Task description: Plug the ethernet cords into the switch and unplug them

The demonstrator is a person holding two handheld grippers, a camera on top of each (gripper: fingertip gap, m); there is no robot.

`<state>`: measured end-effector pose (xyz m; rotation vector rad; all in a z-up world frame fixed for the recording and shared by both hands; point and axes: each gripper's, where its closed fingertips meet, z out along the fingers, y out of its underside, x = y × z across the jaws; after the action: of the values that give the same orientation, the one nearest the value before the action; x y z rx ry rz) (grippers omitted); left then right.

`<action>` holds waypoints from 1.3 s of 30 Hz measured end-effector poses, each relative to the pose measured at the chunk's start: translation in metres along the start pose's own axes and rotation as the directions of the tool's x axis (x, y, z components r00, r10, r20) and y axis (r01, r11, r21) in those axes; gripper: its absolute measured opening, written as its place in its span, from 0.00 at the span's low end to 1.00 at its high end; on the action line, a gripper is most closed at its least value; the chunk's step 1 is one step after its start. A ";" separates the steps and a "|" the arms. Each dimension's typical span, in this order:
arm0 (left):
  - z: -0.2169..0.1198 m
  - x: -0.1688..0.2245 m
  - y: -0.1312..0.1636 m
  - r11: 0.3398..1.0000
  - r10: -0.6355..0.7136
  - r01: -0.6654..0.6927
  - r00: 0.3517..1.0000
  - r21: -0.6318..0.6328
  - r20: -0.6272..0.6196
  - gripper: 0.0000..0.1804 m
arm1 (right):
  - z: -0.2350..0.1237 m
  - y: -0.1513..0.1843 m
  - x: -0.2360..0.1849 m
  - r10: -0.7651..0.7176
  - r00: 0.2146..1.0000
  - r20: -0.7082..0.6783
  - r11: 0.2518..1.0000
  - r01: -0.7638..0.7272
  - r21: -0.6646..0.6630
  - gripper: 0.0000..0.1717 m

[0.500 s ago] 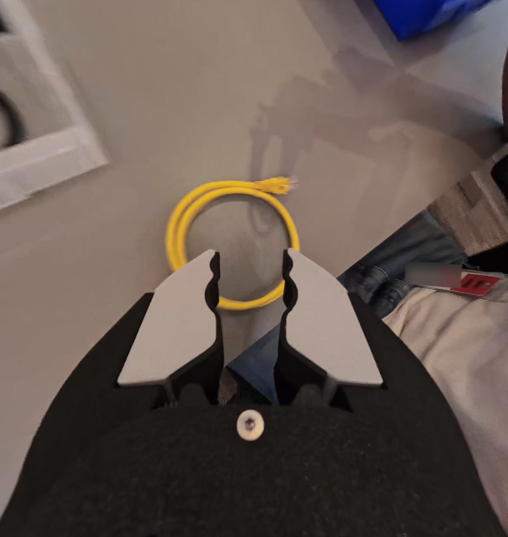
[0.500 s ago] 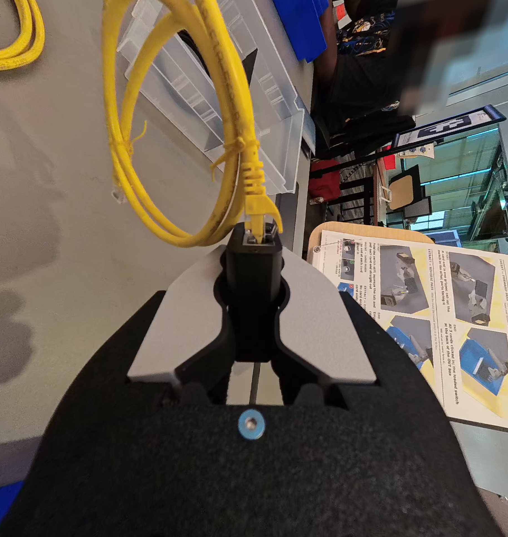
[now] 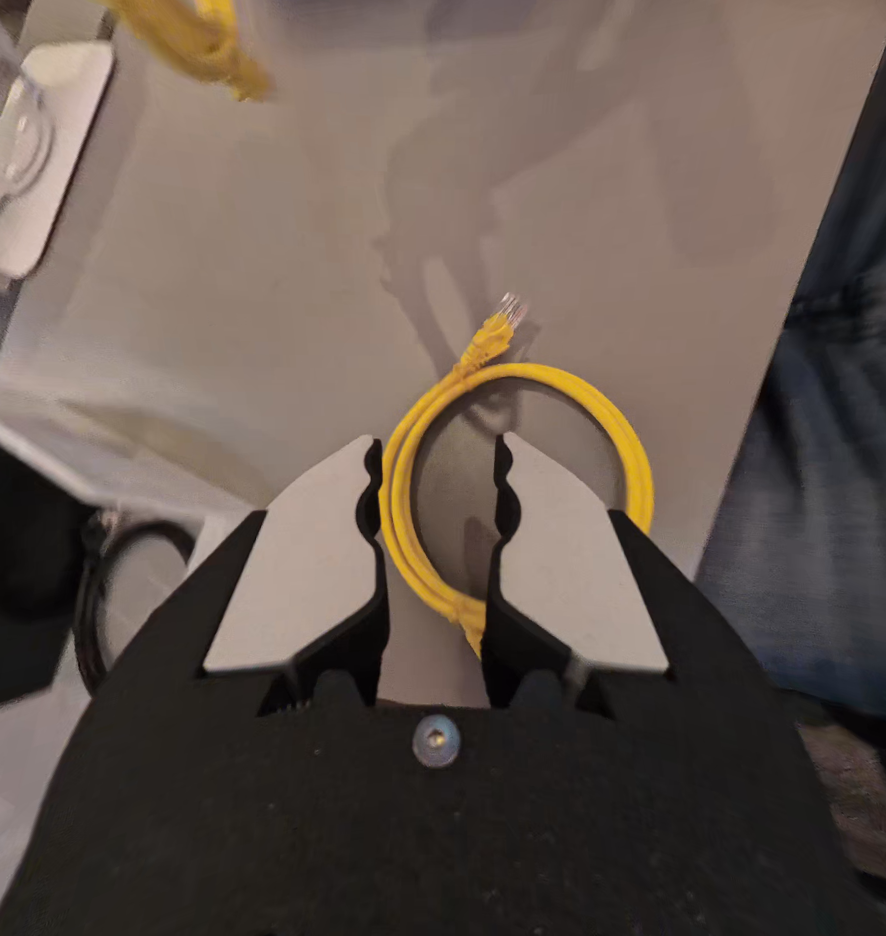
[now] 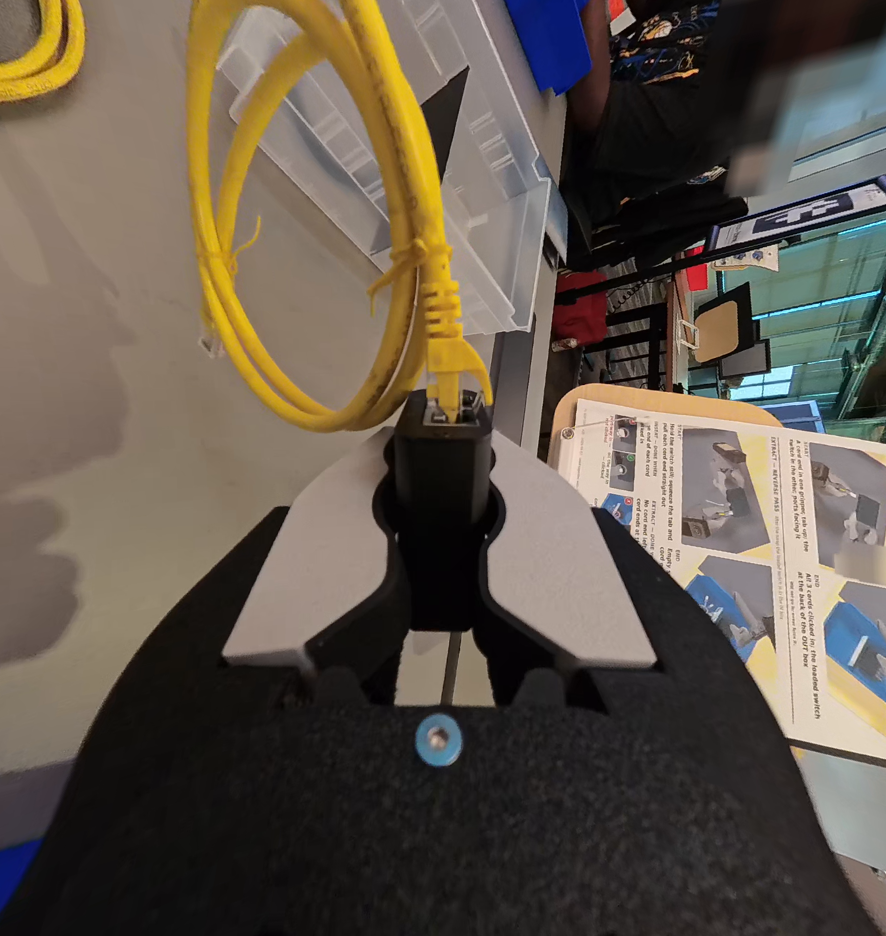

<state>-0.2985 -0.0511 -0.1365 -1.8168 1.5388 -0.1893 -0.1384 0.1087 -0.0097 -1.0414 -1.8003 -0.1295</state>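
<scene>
**One cord in the switch, next coil under my left gripper**

My right gripper (image 4: 438, 456) clamps the black switch (image 4: 438, 506), a yellow cord (image 4: 443, 349) plugged into its top. My left gripper (image 3: 438, 466) hangs wide and holds nothing above the second coiled cord (image 3: 522, 440) on the grey table (image 3: 228, 278). I'd aim for its plug (image 3: 499, 329), not the loop. Half a second ago the coil sat farther ahead, its plug pointing right.
</scene>
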 end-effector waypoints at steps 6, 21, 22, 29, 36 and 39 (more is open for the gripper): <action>0.046 0.002 -0.005 0.955 0.262 -0.280 0.950 -0.093 -0.171 0.23 | -0.001 0.006 0.001 0.020 1.000 0.000 1.000 -0.020 -0.002 0.15; 0.074 0.007 -0.002 0.893 0.412 -0.440 0.884 -0.094 -0.220 0.06 | 0.005 0.012 -0.002 0.021 1.000 0.001 1.000 -0.021 -0.013 0.15; 0.072 0.007 -0.002 0.925 0.342 -0.369 0.912 -0.090 -0.225 0.06 | 0.005 0.012 0.000 0.017 1.000 -0.009 1.000 -0.017 -0.009 0.15; -0.003 -0.010 -0.062 0.935 -0.159 0.281 0.877 0.217 -0.453 0.06 | 0.006 0.008 0.002 -0.035 0.998 -0.054 0.999 0.034 -0.019 0.15; -0.064 -0.062 -0.125 0.796 -0.314 0.564 0.697 0.221 -0.645 0.06 | 0.009 -0.002 0.006 -0.186 0.969 -0.163 0.982 0.180 -0.051 0.15; -0.062 -0.076 -0.144 0.776 -0.393 0.625 0.587 0.087 -0.708 0.06 | 0.008 -0.012 0.007 -0.261 0.941 -0.217 0.965 0.255 -0.055 0.15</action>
<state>-0.2381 -0.0073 0.0213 -1.9665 1.2105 -1.4406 -0.1532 0.1097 -0.0034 -0.7704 -1.7242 -0.4157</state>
